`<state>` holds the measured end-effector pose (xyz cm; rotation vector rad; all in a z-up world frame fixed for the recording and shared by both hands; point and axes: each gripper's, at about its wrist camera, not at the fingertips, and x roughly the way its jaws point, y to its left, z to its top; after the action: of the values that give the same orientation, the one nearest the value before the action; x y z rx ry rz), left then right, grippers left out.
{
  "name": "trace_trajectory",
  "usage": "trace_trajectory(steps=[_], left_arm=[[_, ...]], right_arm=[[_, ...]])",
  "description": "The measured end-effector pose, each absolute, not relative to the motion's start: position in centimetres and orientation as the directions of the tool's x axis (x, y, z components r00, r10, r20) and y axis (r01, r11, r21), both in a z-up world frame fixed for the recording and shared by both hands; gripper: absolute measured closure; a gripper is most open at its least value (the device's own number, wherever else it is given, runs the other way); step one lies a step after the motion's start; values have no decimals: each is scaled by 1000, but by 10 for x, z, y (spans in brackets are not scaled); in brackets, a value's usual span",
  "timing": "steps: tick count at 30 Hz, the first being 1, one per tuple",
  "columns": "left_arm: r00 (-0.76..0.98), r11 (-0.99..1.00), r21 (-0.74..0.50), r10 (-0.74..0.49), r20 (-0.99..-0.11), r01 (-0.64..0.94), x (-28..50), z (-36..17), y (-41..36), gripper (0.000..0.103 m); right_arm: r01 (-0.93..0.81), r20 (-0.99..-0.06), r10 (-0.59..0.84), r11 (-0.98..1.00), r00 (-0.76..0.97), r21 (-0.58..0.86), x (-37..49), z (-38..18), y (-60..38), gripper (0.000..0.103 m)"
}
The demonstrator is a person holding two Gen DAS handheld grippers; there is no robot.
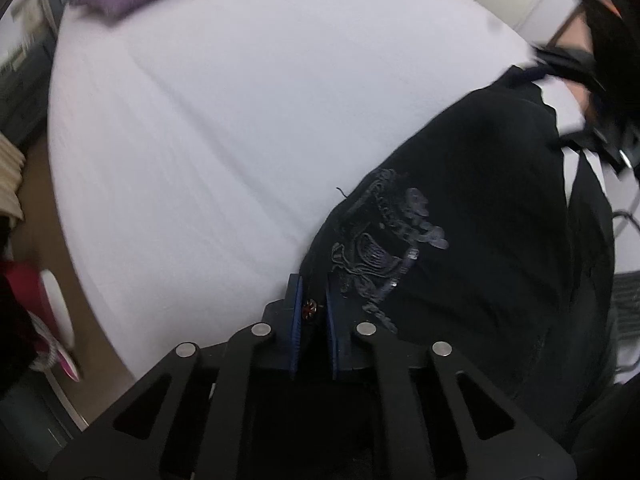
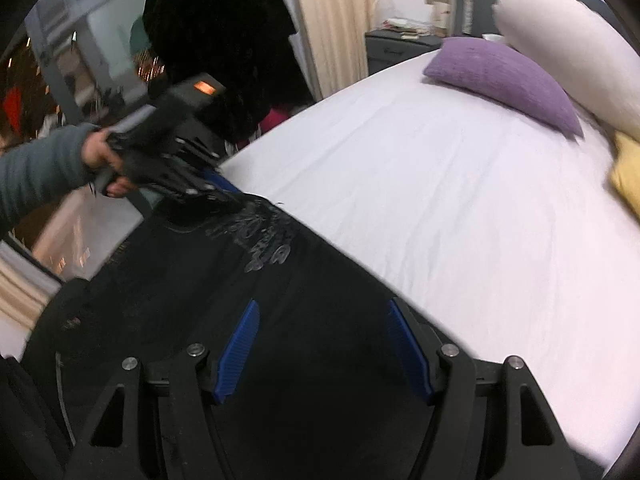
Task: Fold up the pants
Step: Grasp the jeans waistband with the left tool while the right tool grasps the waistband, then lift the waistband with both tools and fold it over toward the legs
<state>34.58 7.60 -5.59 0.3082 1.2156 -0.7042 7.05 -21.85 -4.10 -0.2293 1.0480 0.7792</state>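
Between the blue pads of the left gripper sits a fold of the black pants, a small reddish stud showing in the narrow gap; the jaws are drawn close and pinch the cloth at its edge beside the grey embroidered design. From that pinch the garment runs away to the right and upward across the white sheet of the bed, its left border falling diagonally against the bare sheet.

On the other side, the right gripper has its jaws spread wide, with dark cloth filling the space between and beneath its blue pads; whether they touch the fabric cannot be told. The pants cover the lower left of that view, their edge cutting diagonally toward the lower right.

Wide open sheet lies beyond the garment in both views, reaching to a purple pillow, a white pillow and a yellow cushion at the head of the bed. The near left edge of the mattress curves above brown floor in the left wrist view.

Only the right wrist view shows the left gripper from outside, gripped by a hand in a grey sleeve, its tips at the embroidered corner near the mattress edge. A nightstand and a beige curtain appear there as well.
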Motion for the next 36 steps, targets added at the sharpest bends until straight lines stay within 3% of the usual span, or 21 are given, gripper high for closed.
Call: trace_trajectory(steps=[7,11,20,23,25,33,36], left_arm=[[316,722,-28,-338,-886,692,294,-29,82,94],[362,701,33,-328,-872,713,269,-22,79,94],[379,691,44,-340,-861,721,255,-14,60,94],[375,688,45,-339,-863,724,254,-14,53,94],[376,691,45,-336,-864,721,261,-15,54,94],[393,711,42,-336,-856,702,255,-11,57,94],[402,715,47,-336,-852,698,245,-5,55,94]], right_arm=[[-766,-900,401,628,171,135,101,-55,-180,49],[-792,-926,350,601,143,105,109,-70,-167,50],[-811,-953,293,573,71,116,126,-93,-153,51],[-810,-954,299,565,21,160,128,-98,-148,69],[-817,-951,308,553,18,164,122,-93,-148,88],[-738,-931,356,648,75,189,98,-69,-170,95],[-629,-909,404,734,105,254,85,-64,-183,96]])
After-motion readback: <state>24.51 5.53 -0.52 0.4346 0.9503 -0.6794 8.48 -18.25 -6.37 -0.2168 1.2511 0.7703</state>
